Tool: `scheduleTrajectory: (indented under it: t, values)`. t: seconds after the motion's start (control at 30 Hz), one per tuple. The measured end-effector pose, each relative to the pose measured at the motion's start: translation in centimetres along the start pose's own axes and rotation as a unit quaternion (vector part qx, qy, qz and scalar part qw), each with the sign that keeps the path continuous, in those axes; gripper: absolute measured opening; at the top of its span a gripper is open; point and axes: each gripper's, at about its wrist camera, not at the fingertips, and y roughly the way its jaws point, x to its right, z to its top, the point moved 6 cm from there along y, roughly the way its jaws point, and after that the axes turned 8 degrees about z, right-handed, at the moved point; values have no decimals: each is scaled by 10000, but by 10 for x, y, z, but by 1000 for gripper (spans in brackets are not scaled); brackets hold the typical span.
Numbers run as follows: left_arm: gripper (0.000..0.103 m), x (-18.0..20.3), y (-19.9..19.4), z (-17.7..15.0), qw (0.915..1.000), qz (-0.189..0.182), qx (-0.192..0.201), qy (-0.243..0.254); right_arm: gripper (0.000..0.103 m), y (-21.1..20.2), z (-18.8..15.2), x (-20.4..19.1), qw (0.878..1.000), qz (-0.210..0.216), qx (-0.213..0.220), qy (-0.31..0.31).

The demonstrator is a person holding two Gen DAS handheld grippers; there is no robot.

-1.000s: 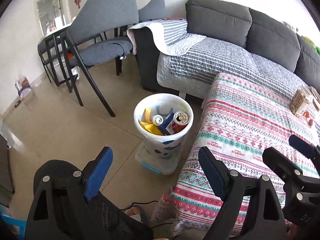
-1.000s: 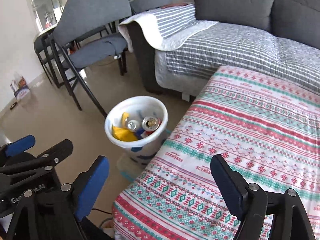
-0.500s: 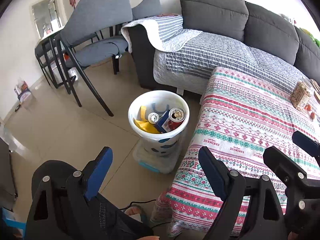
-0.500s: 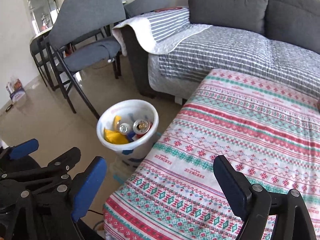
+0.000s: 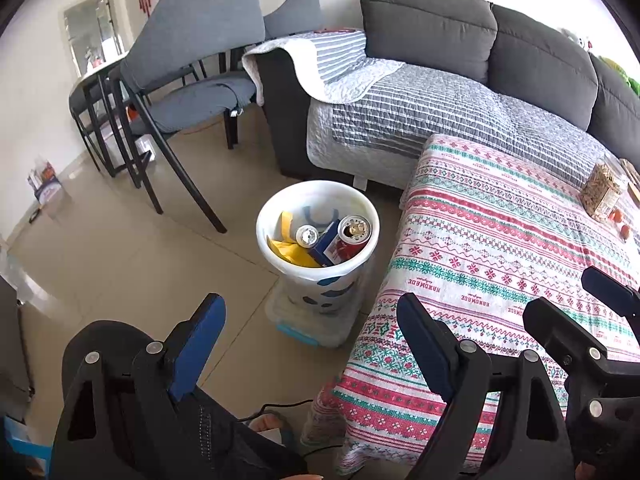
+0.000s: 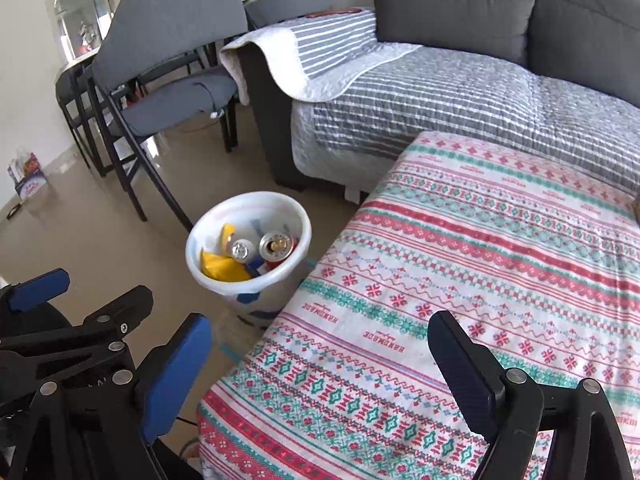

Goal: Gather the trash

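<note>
Both tongs, left [image 5: 310,334] and right [image 6: 320,356], gape empty above the patterned tablecloth [image 6: 480,264] beside the trash bucket [image 5: 272,224].

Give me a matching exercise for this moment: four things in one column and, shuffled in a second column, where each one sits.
Things:
1. red can
2. striped quilt
3. jar of snacks
4. white bin

Places:
A. on the floor beside the patterned tablecloth
B. at the far right of the tablecloth
C. upright inside the bin
D. draped over the grey sofa

Pairs: 1-C, 2-D, 3-B, 4-A
</note>
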Motion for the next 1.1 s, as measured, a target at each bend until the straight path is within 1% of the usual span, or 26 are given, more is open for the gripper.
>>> scheduleTrajectory:
  t: [0.6,1.1]
  values:
    - [90,4,0,-2,10000,-26,-16,64,92,1,-1,0,10000,2,-18,2]
    - [90,4,3,-2,10000,29,-30,75,92,3,-3,0,10000,53,-47,12]
